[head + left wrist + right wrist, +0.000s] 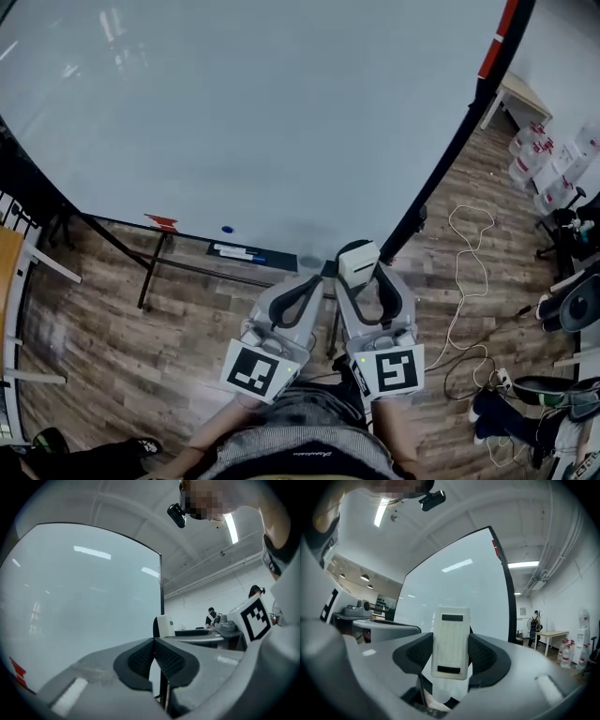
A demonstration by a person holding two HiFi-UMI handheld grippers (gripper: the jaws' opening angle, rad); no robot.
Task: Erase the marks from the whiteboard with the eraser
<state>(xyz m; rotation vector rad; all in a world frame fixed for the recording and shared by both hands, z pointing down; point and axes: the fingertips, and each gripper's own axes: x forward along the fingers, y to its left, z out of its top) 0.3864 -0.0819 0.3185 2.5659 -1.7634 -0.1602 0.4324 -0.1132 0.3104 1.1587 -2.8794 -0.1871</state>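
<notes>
Eraser (450,634) clamped by right hand-held gripper (450,654); left hand-held gripper (153,654) closed empty; whiteboard (244,122) cropped

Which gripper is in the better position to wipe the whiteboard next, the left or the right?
Right, probably. The right gripper clamps the eraser and faces the whiteboard; the left gripper is shut and empty.

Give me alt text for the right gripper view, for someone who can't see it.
The right gripper clamps a white eraser upright between its black pads. Behind it stands a large whiteboard with no marks visible here; at far right, a person stands by a table.
</notes>
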